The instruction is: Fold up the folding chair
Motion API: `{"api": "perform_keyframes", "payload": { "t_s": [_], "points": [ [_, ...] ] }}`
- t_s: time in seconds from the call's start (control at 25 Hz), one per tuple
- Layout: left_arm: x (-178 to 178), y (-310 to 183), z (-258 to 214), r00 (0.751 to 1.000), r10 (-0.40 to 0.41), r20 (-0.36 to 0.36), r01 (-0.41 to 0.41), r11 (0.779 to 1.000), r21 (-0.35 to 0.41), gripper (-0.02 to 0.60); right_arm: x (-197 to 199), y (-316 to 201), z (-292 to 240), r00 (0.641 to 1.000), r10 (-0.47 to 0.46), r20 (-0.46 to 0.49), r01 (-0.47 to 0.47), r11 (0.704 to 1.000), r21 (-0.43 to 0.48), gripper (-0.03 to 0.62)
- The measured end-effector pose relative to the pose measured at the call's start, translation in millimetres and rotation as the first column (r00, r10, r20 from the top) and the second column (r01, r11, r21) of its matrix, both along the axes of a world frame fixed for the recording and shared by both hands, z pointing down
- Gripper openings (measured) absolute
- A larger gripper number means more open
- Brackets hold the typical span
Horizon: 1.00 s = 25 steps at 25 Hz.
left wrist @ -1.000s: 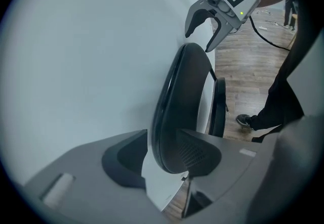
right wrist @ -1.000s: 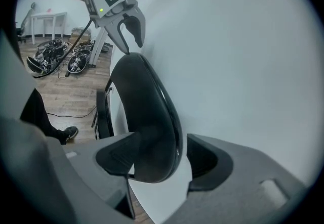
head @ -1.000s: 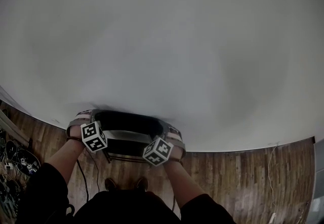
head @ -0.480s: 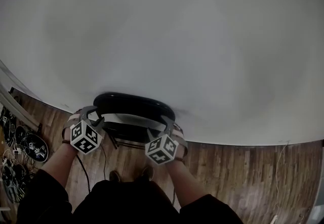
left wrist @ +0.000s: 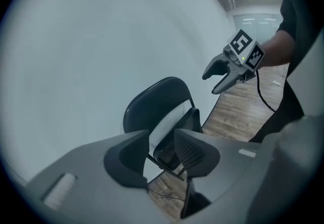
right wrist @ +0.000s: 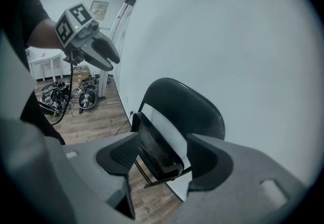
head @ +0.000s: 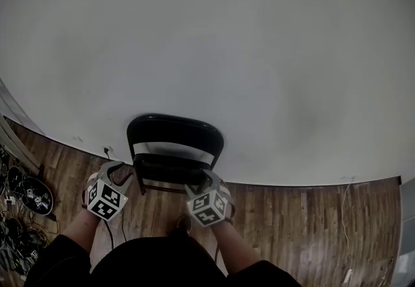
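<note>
Withdrawn from folded chair at wall: right claw released, left claw closing, empty.

Black sleeves, black-and-white marker cubes, dark grey ribbed fingers, trailing black cable

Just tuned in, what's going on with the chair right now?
A person holds a gripper in each hand in front of a black folding chair. The chair stands against the white wall with its seat swung up against the back, so it looks folded. Neither gripper touches it: the right gripper is open and empty, and the left gripper is closing its jaws on nothing.
</note>
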<state>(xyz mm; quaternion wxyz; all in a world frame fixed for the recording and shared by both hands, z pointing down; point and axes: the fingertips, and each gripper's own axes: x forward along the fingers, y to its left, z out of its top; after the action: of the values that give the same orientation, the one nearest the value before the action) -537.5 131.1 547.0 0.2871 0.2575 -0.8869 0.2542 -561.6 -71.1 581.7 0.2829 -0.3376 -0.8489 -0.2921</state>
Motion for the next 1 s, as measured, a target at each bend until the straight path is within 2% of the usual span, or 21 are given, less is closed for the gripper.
{"api": "perform_keyframes", "payload": {
  "t_s": [0.2,0.36,0.6,0.8,1.0],
  "points": [
    [68.7,-0.7,9.6,0.998,0.055,-0.016,-0.053,0.992,0.113,0.156,64.2,13.4,-5.4,0.999,0.036,-0.020,-0.036,0.999,-0.011,0.294],
    [110.9,-1.1,6.2,0.995,0.095,-0.012,-0.090,0.971,0.222,0.156,113.1,25.8,-12.9,0.998,0.046,-0.042,-0.046,0.999,-0.011,0.294],
    [156.1,-19.6,-24.0,0.990,0.140,0.027,-0.141,0.929,0.342,0.148,169.0,44.9,-44.4,0.997,0.033,-0.067,-0.045,0.982,-0.185,0.274],
    [171.9,-29.2,-56.9,0.988,0.137,0.076,-0.156,0.914,0.375,0.141,189.2,57.5,-65.9,0.997,0.001,-0.081,-0.026,0.952,-0.304,0.258],
    [187.5,-51.4,-67.6,0.989,0.137,0.050,-0.146,0.906,0.398,0.132,206.5,57.8,-81.3,0.993,-0.053,-0.110,0.005,0.918,-0.396,0.227]
  ]
}}
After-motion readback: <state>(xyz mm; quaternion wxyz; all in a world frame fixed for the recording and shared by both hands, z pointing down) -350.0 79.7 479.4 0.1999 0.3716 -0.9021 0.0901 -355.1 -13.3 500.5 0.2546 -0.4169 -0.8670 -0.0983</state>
